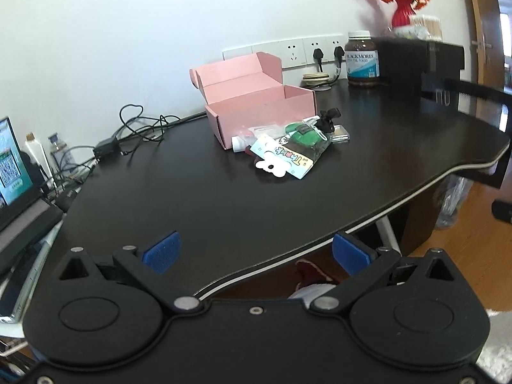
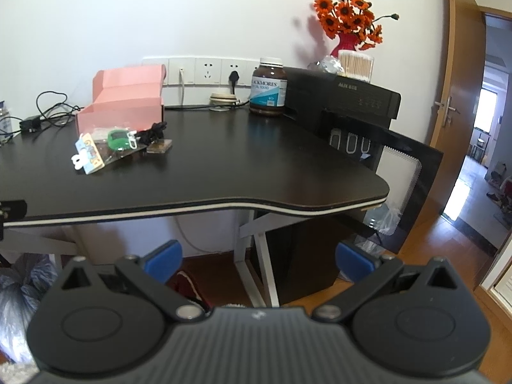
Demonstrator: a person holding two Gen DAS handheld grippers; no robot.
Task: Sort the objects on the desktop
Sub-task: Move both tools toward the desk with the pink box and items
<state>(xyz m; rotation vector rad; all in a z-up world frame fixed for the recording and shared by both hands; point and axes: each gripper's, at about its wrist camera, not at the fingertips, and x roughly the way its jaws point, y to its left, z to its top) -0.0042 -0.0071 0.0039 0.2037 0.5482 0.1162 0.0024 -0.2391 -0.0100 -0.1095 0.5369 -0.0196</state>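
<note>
The left gripper is held over the near edge of the black desk, with its two blue pads spread wide and nothing between them. The right gripper is lower, in front of the desk and under its edge level, also wide open and empty. A pink cardboard box stands open near the back of the desk, the lid raised toward the wall, and its long side runs from left-front to right-back in the left wrist view. Just in front of the box lies a small pile of objects, touching each other: a printed card packet with a white tag, whose long axis goes from the box toward the near right; a green item in a clear bag on top of it; a black clip-like thing behind; and a small flat square case at the right end. From the right wrist view the same pile is to the left, in front of the box. A brown supplement bottle stands upright at the back, beside a black appliance, with orange flowers in a red vase behind it.
</note>
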